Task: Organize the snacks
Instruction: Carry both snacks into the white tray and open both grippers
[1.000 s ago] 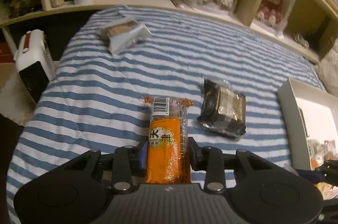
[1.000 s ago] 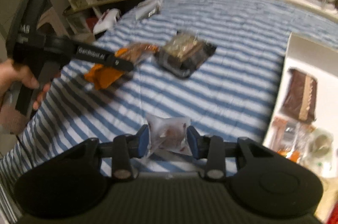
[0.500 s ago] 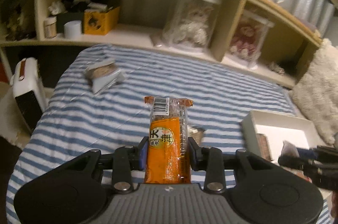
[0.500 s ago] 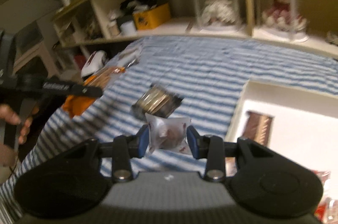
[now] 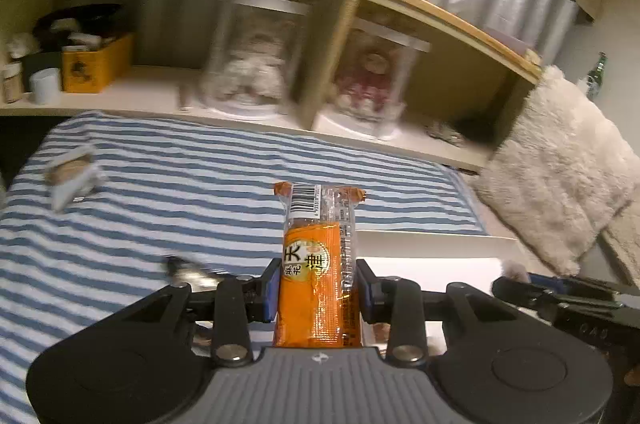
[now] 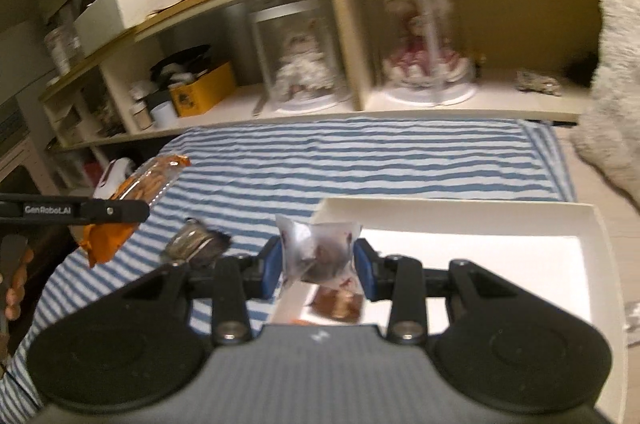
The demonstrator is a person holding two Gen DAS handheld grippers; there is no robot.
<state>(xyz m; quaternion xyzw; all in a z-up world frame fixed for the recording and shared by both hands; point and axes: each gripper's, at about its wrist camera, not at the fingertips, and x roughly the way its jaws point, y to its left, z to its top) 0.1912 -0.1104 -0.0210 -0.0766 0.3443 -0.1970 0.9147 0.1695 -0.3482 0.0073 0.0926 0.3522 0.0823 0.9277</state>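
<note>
While the left gripper [image 5: 316, 294] clamps one orange snack bar [image 5: 316, 264] upright above the striped bed [image 5: 200, 184], the right gripper [image 6: 318, 270] is clamped on one small clear pouch [image 6: 318, 254] over the near edge of the white box [image 6: 520, 216]. Two more packets lie on the bed left of the box: a dark one [image 6: 196, 246] near it, a pale one [image 5: 70, 176] farther off. Inside the box lies one brown snack [image 6: 338, 306]; the rest is hidden.
</note>
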